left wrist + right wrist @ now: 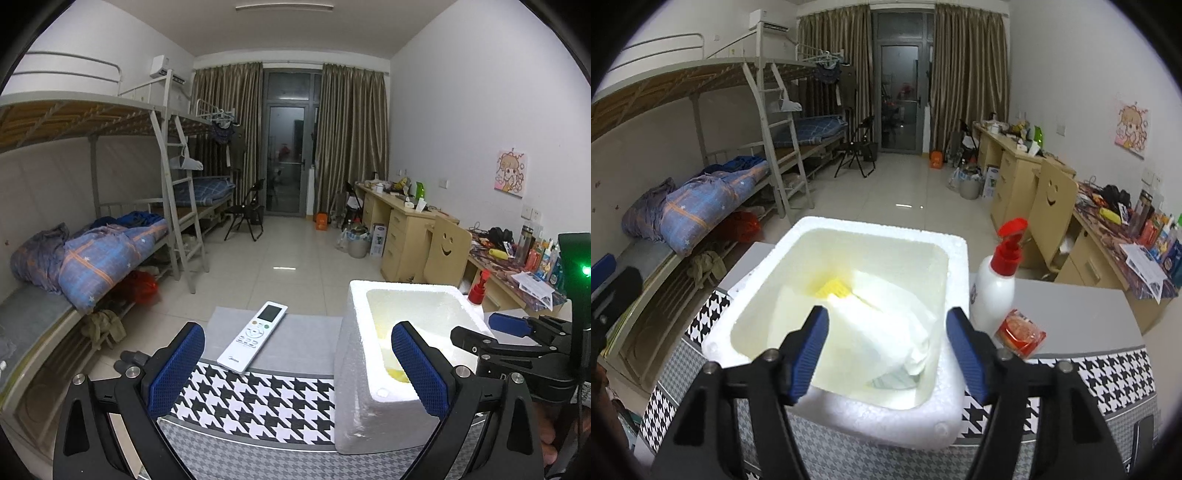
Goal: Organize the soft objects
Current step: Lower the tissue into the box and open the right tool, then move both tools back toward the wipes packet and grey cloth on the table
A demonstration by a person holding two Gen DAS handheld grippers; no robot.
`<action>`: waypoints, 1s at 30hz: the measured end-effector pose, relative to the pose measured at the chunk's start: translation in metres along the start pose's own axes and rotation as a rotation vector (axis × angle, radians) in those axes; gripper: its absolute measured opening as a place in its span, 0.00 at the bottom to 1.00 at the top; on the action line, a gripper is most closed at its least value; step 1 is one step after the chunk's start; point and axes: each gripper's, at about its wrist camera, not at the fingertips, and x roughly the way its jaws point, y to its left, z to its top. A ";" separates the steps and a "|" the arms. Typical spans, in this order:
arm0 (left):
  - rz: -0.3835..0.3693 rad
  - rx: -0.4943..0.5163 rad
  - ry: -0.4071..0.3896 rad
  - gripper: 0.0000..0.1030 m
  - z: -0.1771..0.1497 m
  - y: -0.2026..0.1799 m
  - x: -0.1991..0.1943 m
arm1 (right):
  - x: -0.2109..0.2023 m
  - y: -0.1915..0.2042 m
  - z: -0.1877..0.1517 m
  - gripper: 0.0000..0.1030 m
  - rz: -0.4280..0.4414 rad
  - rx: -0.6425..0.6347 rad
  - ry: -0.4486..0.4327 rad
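A white foam box (pixel 955 258) stands on the houndstooth-covered table (pixel 1108 376). Inside it lie a white soft pack (pixel 886 332) and a yellow sponge (pixel 833 287). My right gripper (pixel 886 349) is open and empty, hovering just above the box's near rim over the white pack. My left gripper (pixel 297 363) is open and empty above the table, left of the foam box (pixel 354 354). The right gripper (pixel 491 328) shows at the right of the left wrist view, over the box.
A white remote control (pixel 253 336) lies on the table left of the box. A white spray bottle with a red head (pixel 995 288) and a small red packet (pixel 1019 332) stand right of the box. Bunk beds at left, desks at right.
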 end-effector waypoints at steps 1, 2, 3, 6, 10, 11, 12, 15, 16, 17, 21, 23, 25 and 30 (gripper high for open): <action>-0.002 0.002 0.002 0.99 0.000 -0.001 0.000 | -0.002 0.000 0.000 0.68 0.005 -0.002 -0.002; -0.004 0.004 0.003 0.99 -0.001 -0.003 0.000 | -0.003 0.000 0.000 0.68 0.004 0.001 -0.004; -0.006 0.006 0.003 0.99 -0.001 -0.003 0.000 | -0.003 -0.001 0.000 0.68 0.006 0.003 -0.008; -0.012 0.011 0.001 0.99 0.000 -0.005 -0.004 | -0.009 -0.002 0.001 0.68 0.011 0.006 -0.021; -0.019 0.013 -0.004 0.99 0.001 -0.010 -0.010 | -0.018 -0.005 0.000 0.68 0.010 0.013 -0.038; -0.022 0.014 -0.007 0.99 0.001 -0.012 -0.012 | -0.020 -0.006 0.000 0.68 0.009 0.013 -0.043; -0.024 0.016 -0.008 0.99 0.001 -0.013 -0.013 | -0.024 -0.008 -0.001 0.68 0.008 0.015 -0.048; -0.033 0.020 -0.014 0.99 0.002 -0.019 -0.017 | -0.032 -0.011 -0.002 0.68 0.008 0.021 -0.062; -0.038 0.020 -0.015 0.99 0.002 -0.022 -0.020 | -0.034 -0.011 -0.003 0.69 0.007 0.022 -0.065; -0.040 0.021 -0.017 0.99 0.002 -0.024 -0.022 | -0.038 -0.013 -0.004 0.69 0.007 0.025 -0.071; -0.051 0.029 -0.024 0.99 0.002 -0.029 -0.029 | -0.049 -0.016 -0.006 0.69 0.005 0.028 -0.089; -0.056 0.032 -0.027 0.99 0.002 -0.033 -0.033 | -0.057 -0.016 -0.009 0.69 -0.001 0.021 -0.107; -0.065 0.040 -0.028 0.99 0.002 -0.037 -0.037 | -0.064 -0.016 -0.011 0.69 -0.002 0.016 -0.120; -0.083 0.055 -0.032 0.99 -0.002 -0.045 -0.045 | -0.080 -0.017 -0.019 0.74 -0.016 0.014 -0.152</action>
